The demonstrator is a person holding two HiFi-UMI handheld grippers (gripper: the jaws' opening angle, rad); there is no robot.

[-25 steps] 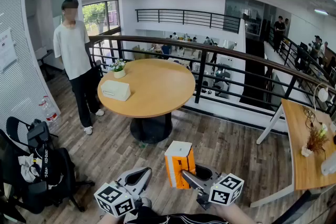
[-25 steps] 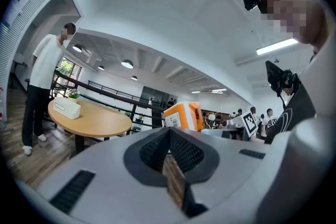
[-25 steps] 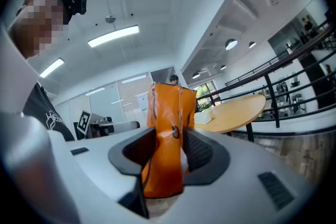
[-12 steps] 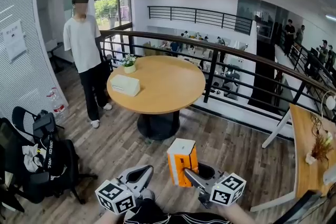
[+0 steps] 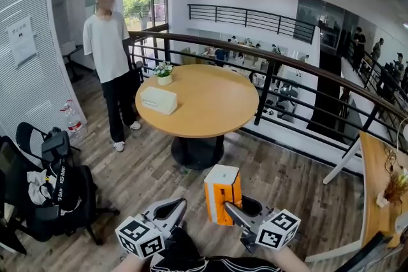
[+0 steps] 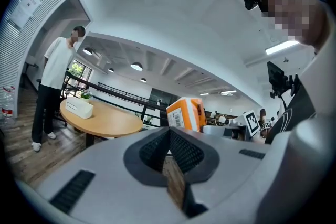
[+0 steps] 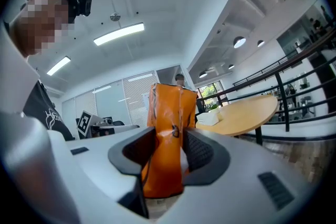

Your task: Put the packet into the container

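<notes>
The right gripper [image 5: 229, 209] is clamped on the orange packet [image 5: 221, 193], which is upright in the air over the floor, well apart from the round table [image 5: 213, 108]. The left gripper [image 5: 174, 205], just beside it, has its jaws pressed together on nothing. A white box [image 5: 159, 100] and a flowerpot [image 5: 164, 72] sit near the table's left edge, where a person [image 5: 112, 51] stands.

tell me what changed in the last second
The view swung slightly left, so the table and standing person slid right in frame. Nothing taken or let go: the right hand-held gripper still clamps the packet, the left hand-held gripper stays shut and empty, both low in view.
</notes>
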